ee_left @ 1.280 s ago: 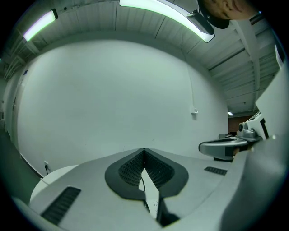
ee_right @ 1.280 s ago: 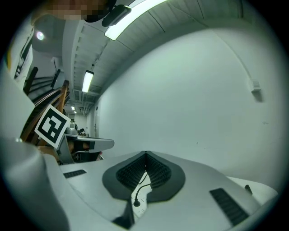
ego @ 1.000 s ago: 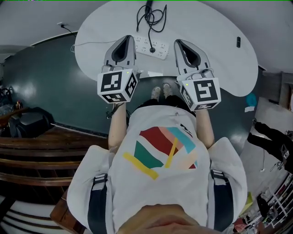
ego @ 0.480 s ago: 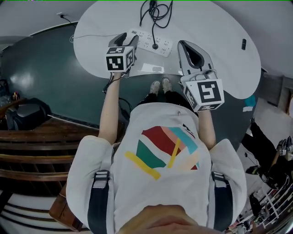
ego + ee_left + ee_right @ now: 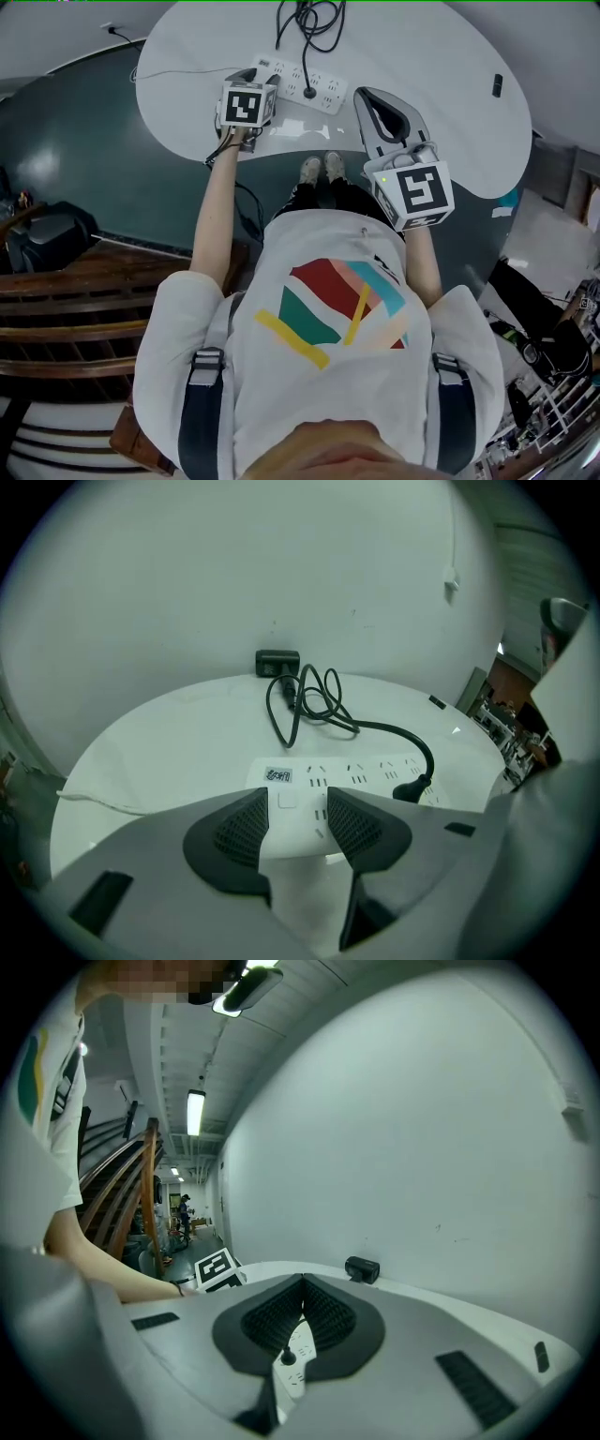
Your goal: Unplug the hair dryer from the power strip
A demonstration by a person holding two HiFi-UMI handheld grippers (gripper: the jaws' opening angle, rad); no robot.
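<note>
I count one white power strip (image 5: 361, 774) with one black plug (image 5: 411, 790) on my white desk (image 5: 427, 80); the jaws of my left gripper (image 5: 295, 813) have just opened, gripping nothing, and those of my right gripper (image 5: 302, 1312) sit together.

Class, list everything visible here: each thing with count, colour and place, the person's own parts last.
table: one, white, rounded, over a dark green floor.
power strip: one, white, on the table's near part.
plug: one, black, in the strip's right half.
cable: one, black, coiled behind the strip.
boxy thing: one, black, at the table's far edge by the cable; possibly the hair dryer.
thin cord: one, white, along the table's left edge.
small object: one, black, on the table's right side.
shoes: two, pale, on the floor at the table's near edge.
left gripper: one, grey, jaws have just been opening; strip's end between them, not gripped.
right gripper: one, grey, shut, empty, above the table.
</note>
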